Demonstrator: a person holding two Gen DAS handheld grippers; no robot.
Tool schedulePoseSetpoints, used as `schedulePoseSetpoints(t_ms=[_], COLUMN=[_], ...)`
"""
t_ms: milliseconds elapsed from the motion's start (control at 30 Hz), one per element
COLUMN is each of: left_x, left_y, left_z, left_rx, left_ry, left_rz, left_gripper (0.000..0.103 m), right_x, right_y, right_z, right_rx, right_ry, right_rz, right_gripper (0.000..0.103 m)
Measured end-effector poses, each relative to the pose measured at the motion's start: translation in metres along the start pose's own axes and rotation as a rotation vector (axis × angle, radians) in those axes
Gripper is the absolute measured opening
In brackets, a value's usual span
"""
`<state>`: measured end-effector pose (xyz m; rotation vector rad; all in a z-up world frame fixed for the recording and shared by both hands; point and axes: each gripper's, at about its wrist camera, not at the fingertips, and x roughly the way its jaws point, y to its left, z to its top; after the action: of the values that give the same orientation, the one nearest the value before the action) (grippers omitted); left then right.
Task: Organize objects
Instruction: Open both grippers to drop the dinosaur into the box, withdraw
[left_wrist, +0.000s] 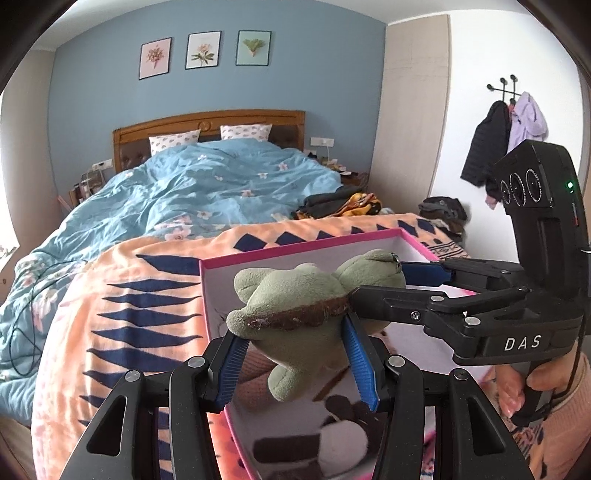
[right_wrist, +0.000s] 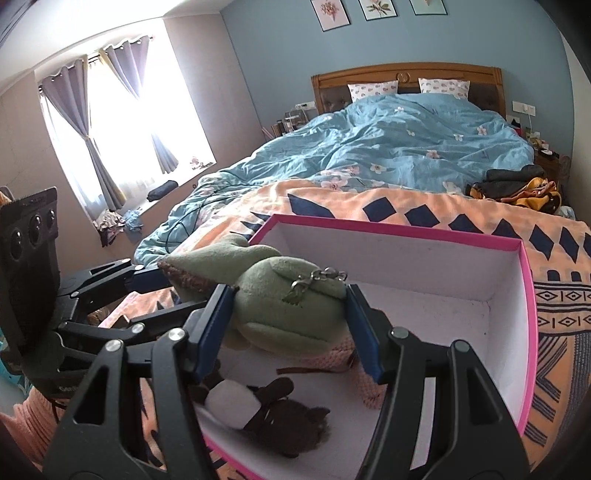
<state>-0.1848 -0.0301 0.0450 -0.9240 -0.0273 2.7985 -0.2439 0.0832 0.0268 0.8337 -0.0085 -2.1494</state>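
A green plush turtle (left_wrist: 295, 295) with a brown shell rim and a metal clip hangs over a pink-rimmed white box (left_wrist: 295, 249) on the bed. My left gripper (left_wrist: 295, 365) is shut on its lower body. My right gripper (right_wrist: 291, 328) is shut on its head end (right_wrist: 288, 306), and shows in the left wrist view (left_wrist: 399, 284) coming from the right. A brown and white plush (right_wrist: 266, 413) and a pink knitted item (right_wrist: 332, 358) lie inside the box (right_wrist: 524, 295).
The box sits on an orange blanket (left_wrist: 122, 302) with navy diamonds at the foot of a bed with a blue floral duvet (left_wrist: 207, 188). Folded clothes (right_wrist: 517, 188) lie on the bed's right side. A curtained window (right_wrist: 122, 122) is at left.
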Motion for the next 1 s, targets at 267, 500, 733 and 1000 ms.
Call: schedulePoseSetpoints(t_ms=[267, 500, 733, 1000], left_x=[0.036, 0.06, 0.039, -0.016], left_y=[0.014, 0.019, 0.019, 0.0], left_z=[0.009, 0.005, 0.001, -0.013], left_rx=[-0.02, -0.031, -0.041, -0.026], left_ry=[0.082, 0.159, 0.089, -0.04], left_rz=[0.059, 0.111, 0.106, 0.035], left_gripper=[0.052, 0.053, 0.054, 0.062], right_x=[0.031, 0.046, 0.029, -0.006], right_y=[-0.017, -0.03, -0.022, -0.008], right_z=[0.015, 0.021, 0.012, -0.006], right_rx=[0.065, 0.158, 0.137, 0.12], right_ry=[0.069, 0.125, 0.11, 0.051], right_rz=[-0.013, -0.03, -0.001, 0.069], right_gripper=[0.064, 0.065, 0.066, 0.069])
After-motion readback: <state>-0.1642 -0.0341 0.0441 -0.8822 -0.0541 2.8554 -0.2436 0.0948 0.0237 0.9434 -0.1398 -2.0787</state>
